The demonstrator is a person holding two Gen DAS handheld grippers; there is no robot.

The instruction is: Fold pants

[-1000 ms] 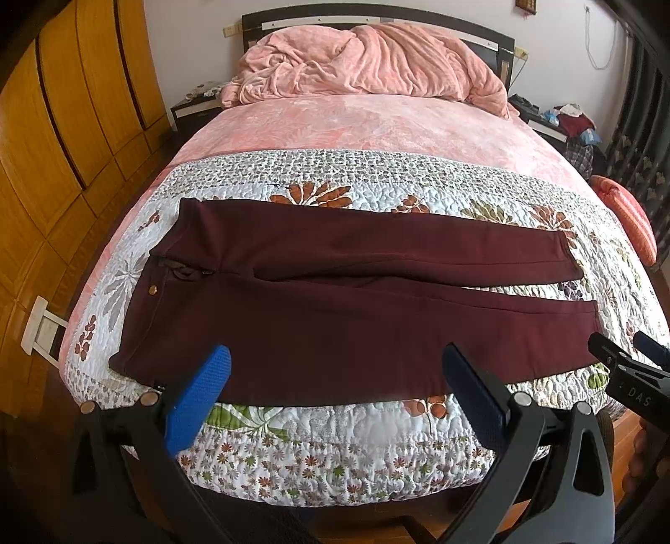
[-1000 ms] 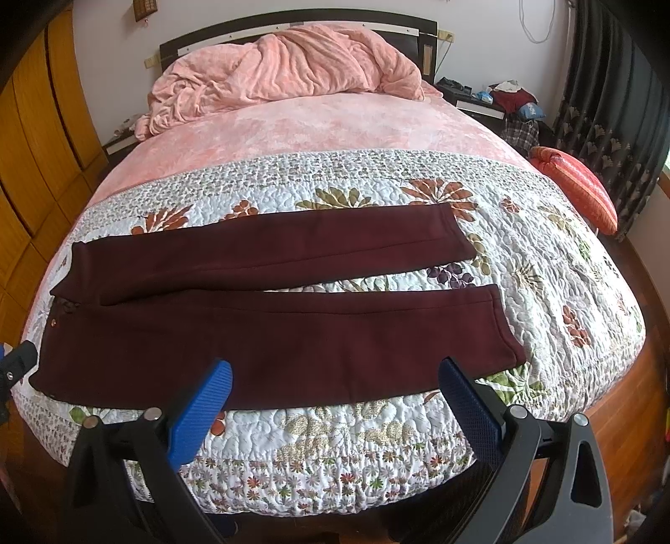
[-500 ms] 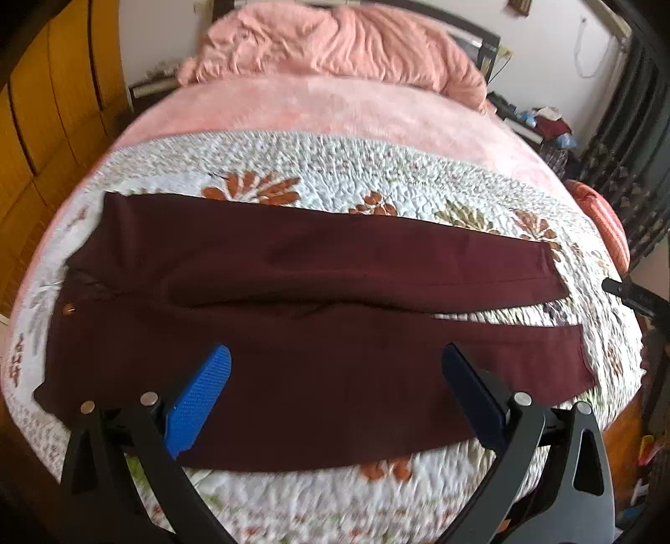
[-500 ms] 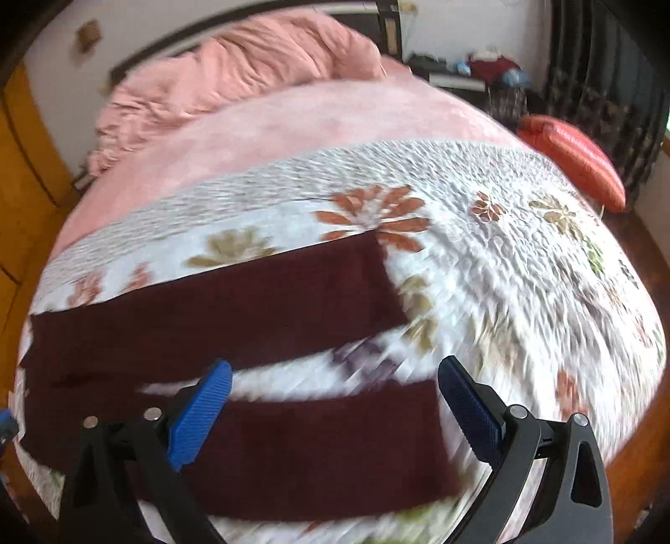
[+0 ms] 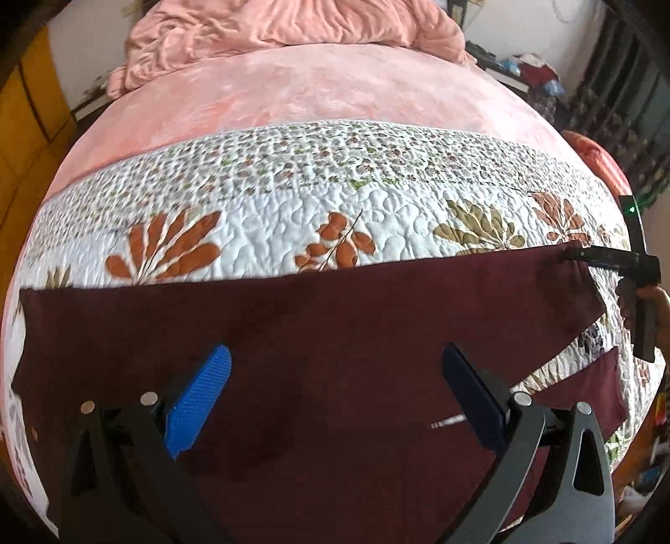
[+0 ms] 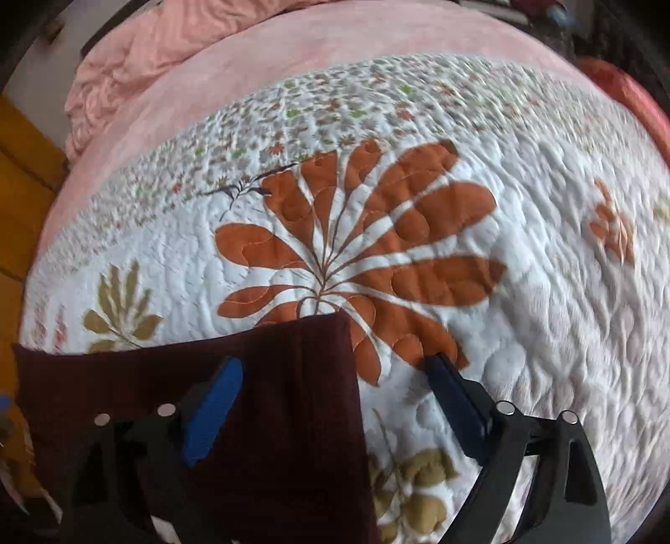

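Dark maroon pants [image 5: 335, 334] lie flat across a floral quilt [image 5: 293, 217], legs running to the right. My left gripper [image 5: 335, 389] is open, low over the middle of the far leg. My right gripper [image 6: 335, 397] is open, straddling the far leg's hem corner [image 6: 331, 334]: its left finger [image 6: 213, 410] is over the cloth, its right finger [image 6: 452, 401] over the quilt. The right gripper also shows in the left wrist view [image 5: 603, 259] at that hem. The near leg's hem [image 5: 594, 397] lies lower right.
A pink blanket [image 5: 293, 25] is heaped at the head of the bed, with pink sheet [image 5: 314, 92] below it. A red cushion [image 5: 599, 163] lies at the right edge. Wooden wardrobe doors [image 6: 16, 188] stand left. Cluttered nightstand [image 5: 527, 75] is at back right.
Both grippers have moved forward and down toward the bed. The left one now hovers over the far leg's middle, the right one has reached the far leg's hem. Both stayed open.
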